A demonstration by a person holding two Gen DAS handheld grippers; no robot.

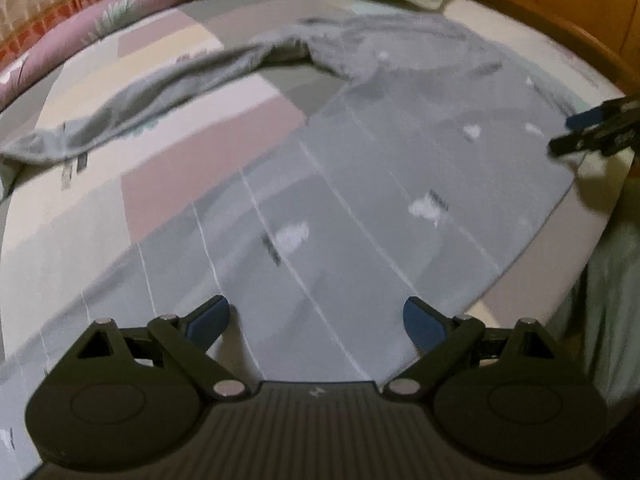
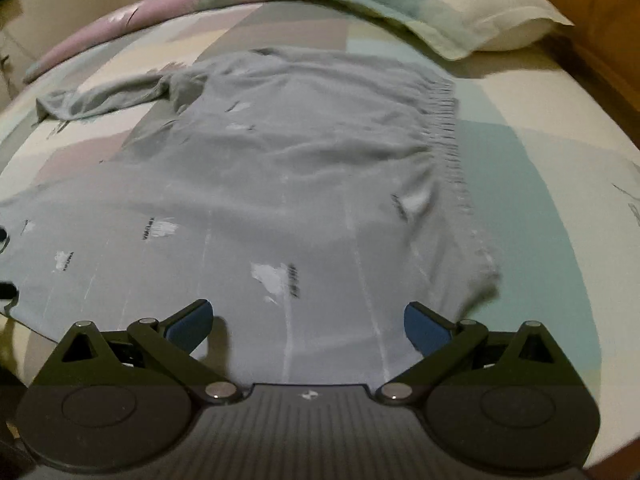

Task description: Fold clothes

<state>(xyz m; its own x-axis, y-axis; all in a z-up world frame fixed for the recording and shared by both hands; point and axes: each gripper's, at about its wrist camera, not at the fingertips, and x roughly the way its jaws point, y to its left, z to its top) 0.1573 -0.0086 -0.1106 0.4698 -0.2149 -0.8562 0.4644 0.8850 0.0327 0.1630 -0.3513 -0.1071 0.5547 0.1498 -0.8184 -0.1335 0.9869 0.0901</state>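
Grey striped trousers (image 2: 280,184) spread flat on the bed (one leg (image 1: 132,96) crumpled aside)

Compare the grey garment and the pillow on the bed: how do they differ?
The grey garment is spread flat mid-bed; the pillow sits plump at the head. The garment is plain grey with small white patches and thin lines; the pillow has pale green and cream blocks. Both rest on the patchwork sheet.

**Both grippers spread wide, nothing held**

The left gripper (image 1: 316,320) has its two black linkage arms splayed far apart, and its blue fingertips (image 1: 210,322) have nothing between them. The right gripper (image 2: 310,322) is spread just as wide, blue pads (image 2: 426,330) turned inward and bare. In the left wrist view the right gripper's tip sits far off to the right, seen side-on.
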